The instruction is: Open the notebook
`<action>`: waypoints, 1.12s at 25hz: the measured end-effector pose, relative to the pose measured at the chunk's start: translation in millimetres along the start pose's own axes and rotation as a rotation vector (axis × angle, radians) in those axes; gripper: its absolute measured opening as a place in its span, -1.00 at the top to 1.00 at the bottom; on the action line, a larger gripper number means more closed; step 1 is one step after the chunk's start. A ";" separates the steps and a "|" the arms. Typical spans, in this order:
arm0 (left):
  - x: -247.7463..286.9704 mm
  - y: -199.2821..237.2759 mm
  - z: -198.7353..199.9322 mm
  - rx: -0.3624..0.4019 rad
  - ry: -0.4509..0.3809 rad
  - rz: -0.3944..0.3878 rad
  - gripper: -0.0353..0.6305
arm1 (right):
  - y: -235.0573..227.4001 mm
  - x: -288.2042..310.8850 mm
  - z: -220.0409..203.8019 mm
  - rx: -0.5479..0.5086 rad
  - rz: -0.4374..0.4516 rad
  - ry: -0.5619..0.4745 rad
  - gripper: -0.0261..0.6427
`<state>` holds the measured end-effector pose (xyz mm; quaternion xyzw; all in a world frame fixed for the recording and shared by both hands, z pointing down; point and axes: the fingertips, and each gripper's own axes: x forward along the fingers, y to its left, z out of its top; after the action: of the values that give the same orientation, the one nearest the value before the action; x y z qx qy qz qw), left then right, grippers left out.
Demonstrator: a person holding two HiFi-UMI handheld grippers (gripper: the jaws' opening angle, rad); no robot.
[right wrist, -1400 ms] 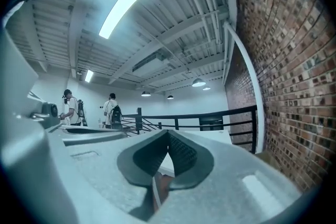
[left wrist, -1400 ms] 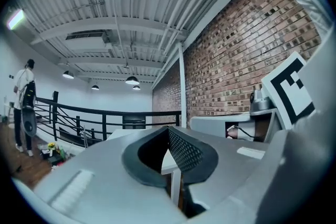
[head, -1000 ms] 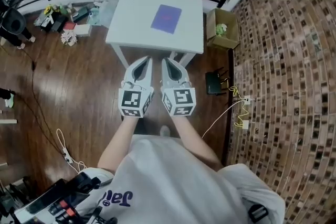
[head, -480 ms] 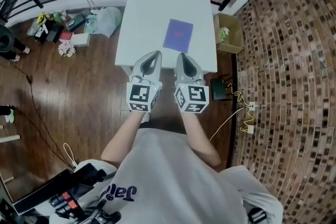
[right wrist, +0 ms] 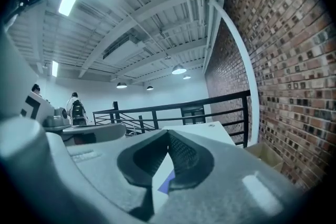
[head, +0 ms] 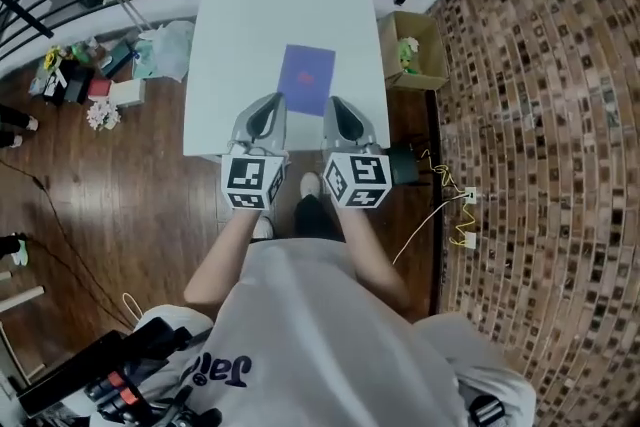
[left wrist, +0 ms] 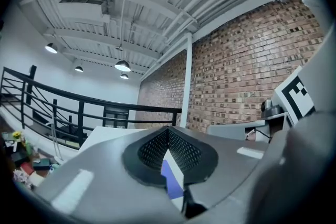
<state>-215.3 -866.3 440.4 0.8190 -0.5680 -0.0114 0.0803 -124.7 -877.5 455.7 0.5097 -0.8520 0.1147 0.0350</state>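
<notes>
White table [head: 250,15], notebook [head: 307,80] just ahead of jaws

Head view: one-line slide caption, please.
Left tongs and right tongs, both shut and empty, flank the near end of the closed purple notebook on the white table.

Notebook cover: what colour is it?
The notebook has a purple cover with a faint pinkish mark at its centre; it shows clearest in the head view.
</notes>
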 end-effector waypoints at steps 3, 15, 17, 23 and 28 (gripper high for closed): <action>31.5 -3.3 4.1 0.047 -0.011 0.015 0.85 | -29.5 22.6 14.9 -0.011 0.043 -0.003 0.95; 119.9 -9.9 -1.7 0.083 0.058 0.041 0.85 | -121.0 69.3 -5.2 0.054 0.170 0.117 0.95; 130.8 -6.7 -11.1 0.084 0.081 0.023 0.85 | -129.5 67.9 -22.8 0.104 0.207 0.166 0.95; 169.7 -12.1 -32.5 0.089 0.126 -0.092 0.85 | -174.7 52.1 -52.4 0.060 0.235 0.249 0.95; 183.9 -21.9 -45.0 0.078 0.160 -0.190 0.85 | -220.9 23.5 -35.6 -0.198 0.298 0.297 0.94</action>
<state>-124.9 -1025.0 495.0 0.8700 -0.4796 0.0685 0.0921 55.7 -989.8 529.7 0.3500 -0.9103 0.1083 0.1927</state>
